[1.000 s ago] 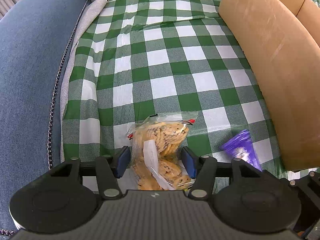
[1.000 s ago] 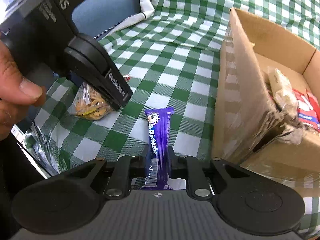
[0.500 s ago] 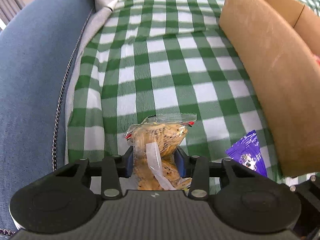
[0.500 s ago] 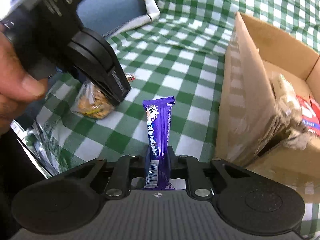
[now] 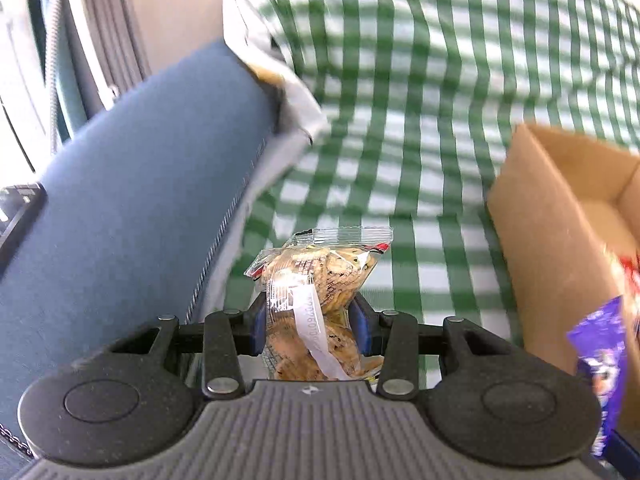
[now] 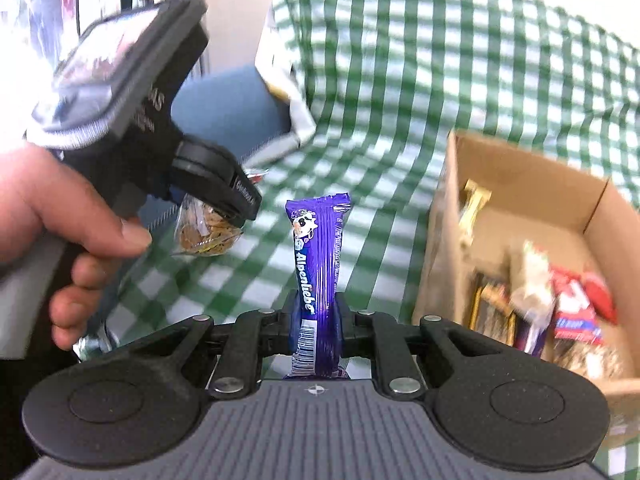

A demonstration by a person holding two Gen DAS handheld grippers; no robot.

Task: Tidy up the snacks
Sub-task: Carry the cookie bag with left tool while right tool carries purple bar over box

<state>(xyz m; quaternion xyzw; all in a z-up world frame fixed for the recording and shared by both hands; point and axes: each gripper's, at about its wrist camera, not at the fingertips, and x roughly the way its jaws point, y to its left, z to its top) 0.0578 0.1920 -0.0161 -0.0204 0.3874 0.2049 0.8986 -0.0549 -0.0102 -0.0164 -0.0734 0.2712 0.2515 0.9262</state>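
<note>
My left tongs (image 5: 309, 330) pinch the cookie bag (image 5: 320, 280), lifted off the checked cloth (image 5: 400, 120). My right tongs (image 6: 316, 326) clamp the purple bar (image 6: 318, 264), standing upright between the pads. To the right sits the open box (image 6: 448, 240), snacks already inside. Beyond the cloth's left edge lies a blue cushion (image 5: 120, 200).

We see a green-and-white checked cloth (image 5: 420, 92) draped over blue upholstered furniture (image 5: 132, 200), its left edge turned back. Behind stands a pale wall (image 5: 180, 12), brightly daylit.
</note>
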